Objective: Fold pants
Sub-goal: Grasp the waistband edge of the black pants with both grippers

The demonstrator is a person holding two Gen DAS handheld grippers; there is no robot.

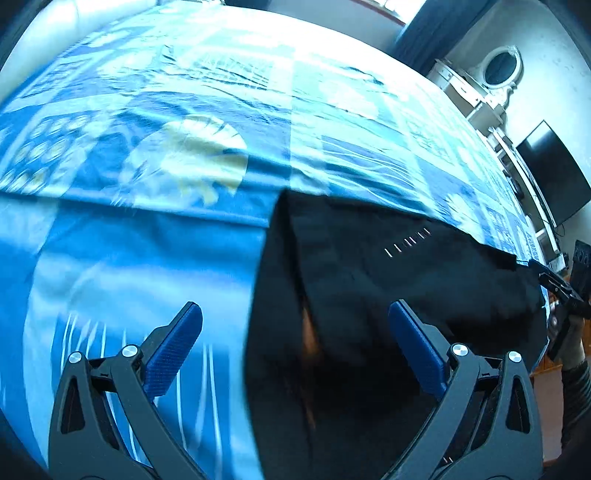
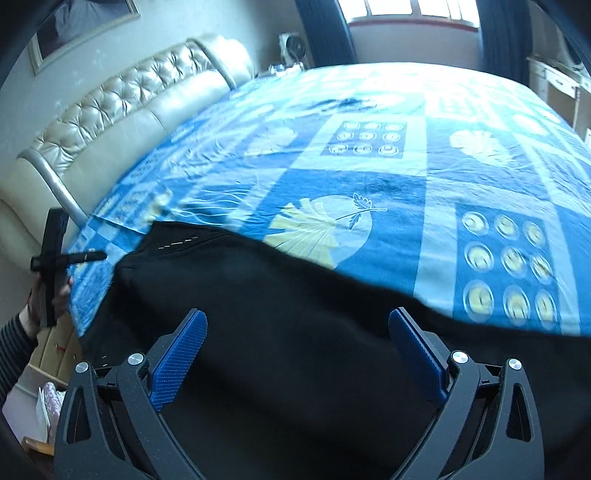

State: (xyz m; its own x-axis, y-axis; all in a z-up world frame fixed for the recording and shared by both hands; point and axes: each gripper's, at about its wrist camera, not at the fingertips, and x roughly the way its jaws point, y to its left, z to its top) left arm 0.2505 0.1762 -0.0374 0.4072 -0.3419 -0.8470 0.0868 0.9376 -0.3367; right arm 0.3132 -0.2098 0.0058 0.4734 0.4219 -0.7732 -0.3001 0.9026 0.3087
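Black pants (image 1: 369,258) lie at the near edge of a bed with a blue patterned bedspread (image 1: 184,110). In the left wrist view one straight edge of the pants runs down between my fingers. My left gripper (image 1: 295,332) is open over that edge, holding nothing. In the right wrist view the pants (image 2: 277,288) spread across the whole lower part of the bedspread (image 2: 369,177). My right gripper (image 2: 297,321) hovers open above the cloth, with nothing between its blue pads. Each view shows the other gripper, hand-held, at the side: the right one (image 1: 565,295) and the left one (image 2: 55,258).
A beige tufted headboard (image 2: 110,110) runs along the bed's left side. A window with dark curtains (image 2: 325,29) is at the far end, with a small fan (image 2: 291,48) beside it. A black screen (image 1: 554,173) and a white dresser with an oval mirror (image 1: 498,70) stand along the wall.
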